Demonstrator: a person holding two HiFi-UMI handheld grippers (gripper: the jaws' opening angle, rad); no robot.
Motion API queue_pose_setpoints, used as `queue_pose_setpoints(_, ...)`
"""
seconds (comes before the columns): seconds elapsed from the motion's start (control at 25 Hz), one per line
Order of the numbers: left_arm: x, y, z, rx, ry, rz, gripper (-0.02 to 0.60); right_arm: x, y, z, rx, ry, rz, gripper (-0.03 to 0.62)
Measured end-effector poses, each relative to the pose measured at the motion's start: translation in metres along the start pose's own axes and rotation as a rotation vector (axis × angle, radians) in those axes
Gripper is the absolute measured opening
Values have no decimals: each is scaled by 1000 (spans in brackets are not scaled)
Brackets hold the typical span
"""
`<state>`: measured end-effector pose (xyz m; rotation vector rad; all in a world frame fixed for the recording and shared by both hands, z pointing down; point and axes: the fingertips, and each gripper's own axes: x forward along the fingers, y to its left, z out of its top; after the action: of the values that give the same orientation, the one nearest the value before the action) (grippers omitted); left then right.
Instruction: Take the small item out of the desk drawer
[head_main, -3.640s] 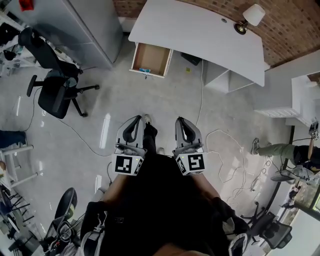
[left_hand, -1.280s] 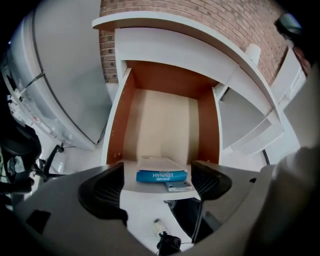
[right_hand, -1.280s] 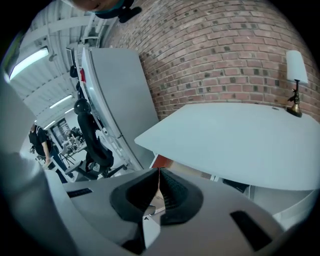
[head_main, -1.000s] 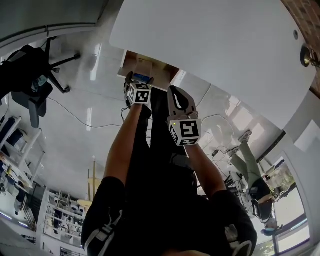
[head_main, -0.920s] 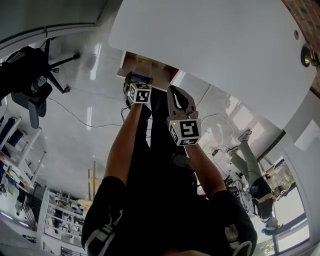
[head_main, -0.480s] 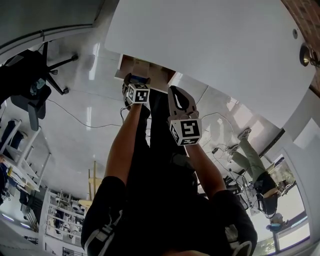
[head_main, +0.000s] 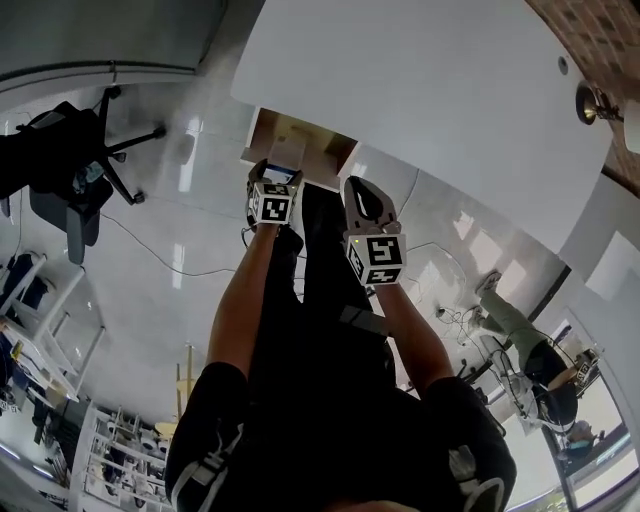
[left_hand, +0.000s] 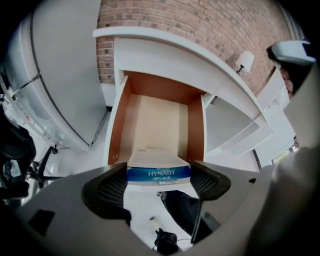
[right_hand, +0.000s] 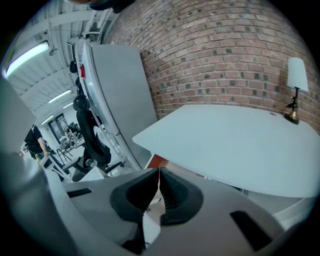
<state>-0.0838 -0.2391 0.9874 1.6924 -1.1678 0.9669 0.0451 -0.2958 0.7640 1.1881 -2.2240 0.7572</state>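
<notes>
In your left gripper view, the drawer (left_hand: 160, 120) at centre looks like matt wood board, pale tan on its base and redder brown on its sides. Just below it, the box (left_hand: 158, 167) is smooth white card with a glossier blue printed band. Across the top of your head view the desk top (head_main: 420, 80) is smooth, matt white. At that view's left the floor (head_main: 190, 230) is glossy and throws back light. A rough brick wall (right_hand: 225, 50) fills the top of your right gripper view.

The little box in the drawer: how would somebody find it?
Find the big white desk and the open wooden drawer under it. The box sits at the drawer's front, between the left gripper's closing jaws; it is white with a blue stripe.
</notes>
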Motion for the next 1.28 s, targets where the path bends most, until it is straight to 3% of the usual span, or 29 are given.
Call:
queue_pose_setpoints(0.12,-45,-15,-6,3,-72,-12,396,-39,16,-5,-2,-18,-22,31)
queue_pose_setpoints(0.32,-117,-14,33,52,-299,-24,394,-74,46,10,-31,-142,-60,31)
queue_pose_setpoints(0.52,-242,-33,20,46,-500,-25,394,-148,92,21,5,-213,-94,31)
queue_pose_setpoints(0.72,-364,-57,23,66,-715,-13,394,-218,110,47,20,-309,-121,31)
queue_pose_setpoints(1.08,-518,-109,30,68,-977,24,394,-297,118,66,-49,-406,-109,31)
queue_pose_setpoints(1.28,-561,-155,19,82,-1034,37,394,-337,112,60,-67,-448,-95,31)
